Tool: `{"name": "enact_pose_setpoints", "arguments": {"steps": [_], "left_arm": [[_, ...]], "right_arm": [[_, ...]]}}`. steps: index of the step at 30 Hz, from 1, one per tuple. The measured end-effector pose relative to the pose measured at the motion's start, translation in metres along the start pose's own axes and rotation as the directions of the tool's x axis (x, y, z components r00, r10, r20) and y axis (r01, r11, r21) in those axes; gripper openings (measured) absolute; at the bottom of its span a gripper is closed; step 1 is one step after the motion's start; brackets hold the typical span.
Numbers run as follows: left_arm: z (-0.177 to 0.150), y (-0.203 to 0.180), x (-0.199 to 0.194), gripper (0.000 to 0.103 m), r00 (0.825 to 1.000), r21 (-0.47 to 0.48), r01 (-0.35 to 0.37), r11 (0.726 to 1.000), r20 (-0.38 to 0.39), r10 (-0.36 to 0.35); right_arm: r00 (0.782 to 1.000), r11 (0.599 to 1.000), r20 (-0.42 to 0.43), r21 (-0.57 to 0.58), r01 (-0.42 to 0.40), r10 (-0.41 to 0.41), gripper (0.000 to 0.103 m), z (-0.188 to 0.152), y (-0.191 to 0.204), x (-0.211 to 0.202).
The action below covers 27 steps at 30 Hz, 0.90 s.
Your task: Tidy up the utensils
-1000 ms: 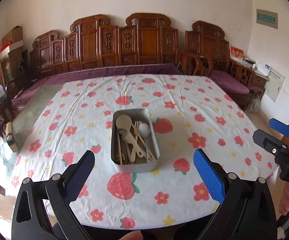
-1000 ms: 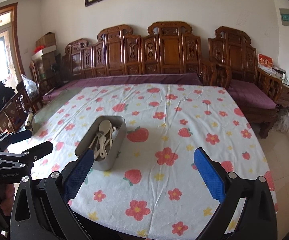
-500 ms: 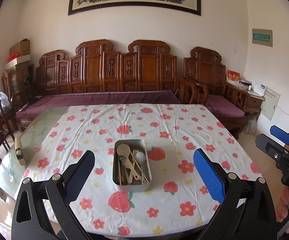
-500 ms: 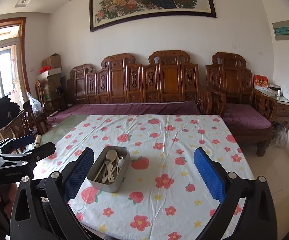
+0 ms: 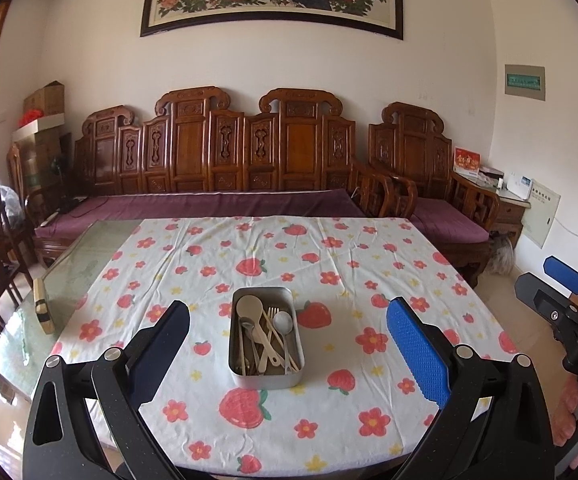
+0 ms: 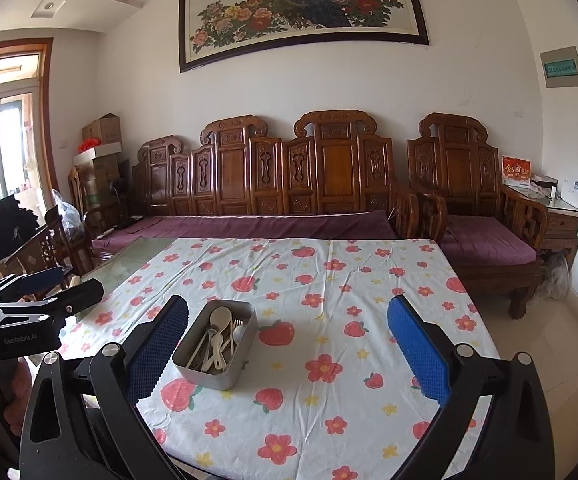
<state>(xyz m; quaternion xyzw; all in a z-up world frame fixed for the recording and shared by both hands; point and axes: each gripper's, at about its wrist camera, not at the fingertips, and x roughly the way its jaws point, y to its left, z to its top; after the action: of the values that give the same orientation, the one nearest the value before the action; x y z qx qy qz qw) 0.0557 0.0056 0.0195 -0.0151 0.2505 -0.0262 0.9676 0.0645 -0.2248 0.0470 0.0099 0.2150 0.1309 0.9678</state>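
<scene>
A grey metal tin (image 5: 265, 378) stands near the front of the table and holds several utensils (image 5: 265, 336): cream spoons, a fork, a metal spoon and chopsticks. It also shows in the right wrist view (image 6: 209, 376) with the utensils (image 6: 219, 340). My left gripper (image 5: 289, 356) is open and empty, held back from the table's front edge with the tin in line between its fingers. My right gripper (image 6: 289, 352) is open and empty, to the right of the tin and back from the table.
The table wears a white cloth (image 5: 329, 264) with strawberries and flowers; bare glass (image 5: 85, 256) shows at its left, with a small wooden block (image 5: 43, 310) on it. A carved wooden sofa (image 5: 225, 168) stands behind. Chairs stand at the left.
Both grippers have drawn back and tilted up from the table, so the tin looks smaller and farther and the wall painting has come into view. Both stayed open.
</scene>
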Motion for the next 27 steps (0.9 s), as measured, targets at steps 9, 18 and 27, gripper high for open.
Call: {"name": "enact_pose_setpoints", "arguments": {"steps": [9, 18, 27], "left_arm": [[-0.0019, 0.0012, 0.0014, 0.095, 1.0, -0.006, -0.006, 1.0, -0.002, 0.006], [-0.003, 0.001, 0.0021, 0.095, 1.0, -0.002, -0.012, 1.0, 0.0, 0.012], [-0.0035, 0.0006, 0.0017, 0.095, 1.0, 0.0, -0.015, 1.0, 0.003, 0.015]], "right_arm": [[1.0, 1.0, -0.007, 0.008, 0.0, 0.0, 0.1, -0.0028, 0.0013, 0.0041], [1.0, 1.0, -0.007, 0.011, -0.002, 0.002, 0.1, -0.0033, 0.0005, 0.0038], [1.0, 1.0, -0.005, 0.011, -0.001, 0.001, 0.1, -0.0035, 0.0014, 0.0042]]}}
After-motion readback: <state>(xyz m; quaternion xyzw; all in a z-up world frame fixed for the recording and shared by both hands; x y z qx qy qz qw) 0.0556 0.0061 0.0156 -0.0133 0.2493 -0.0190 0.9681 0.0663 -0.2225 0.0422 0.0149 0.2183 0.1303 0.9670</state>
